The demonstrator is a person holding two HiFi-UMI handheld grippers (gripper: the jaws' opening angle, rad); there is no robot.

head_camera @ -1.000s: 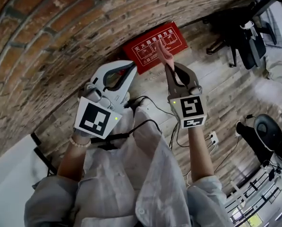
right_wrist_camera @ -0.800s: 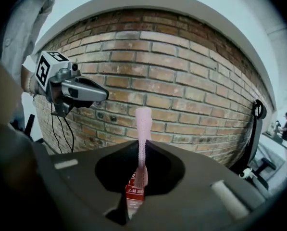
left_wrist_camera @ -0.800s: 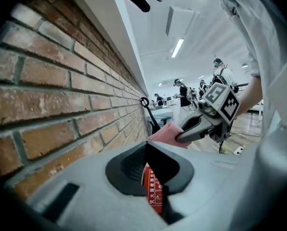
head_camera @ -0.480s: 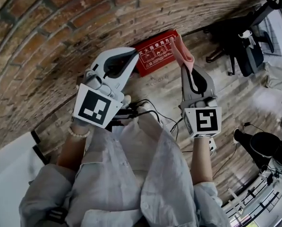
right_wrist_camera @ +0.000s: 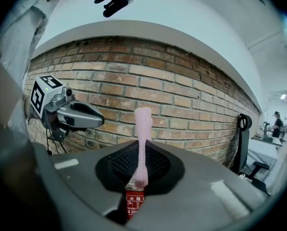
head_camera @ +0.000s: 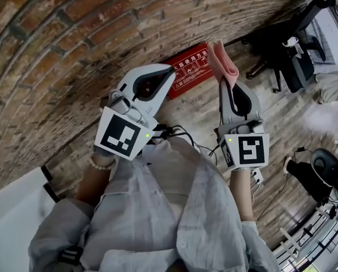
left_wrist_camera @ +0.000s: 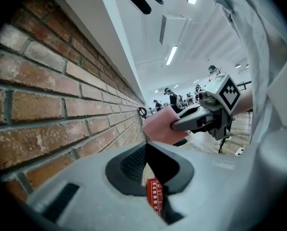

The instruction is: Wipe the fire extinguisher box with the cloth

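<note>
While I am pinching pink cloth (head_camera: pixel 223 61) upright in right fingers (head_camera: pixel 223 90), left fingers (head_camera: pixel 160 92) are pressing together, empty. Fire extinguisher box (head_camera: pixel 188 71) is lying on floor against brick wall (head_camera: pixel 72 50), at 10 o'clock from cloth, long axis running 8-to-2.

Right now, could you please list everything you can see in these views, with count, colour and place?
red fire extinguisher box with white print: one, red, at the foot of the wall, ahead of both grippers
folded pink cloth: one, pink, sticking out of the right gripper's jaws
brick wall: one, red-brown, behind the box
wooden plank floor: one, grey-brown
black office chair: one, black, right of the box
black cables: several, black, on the floor near the person
left gripper: one, pale grey, jaws together, holding nothing
right gripper: one, pale grey, jaws shut on the cloth
</note>
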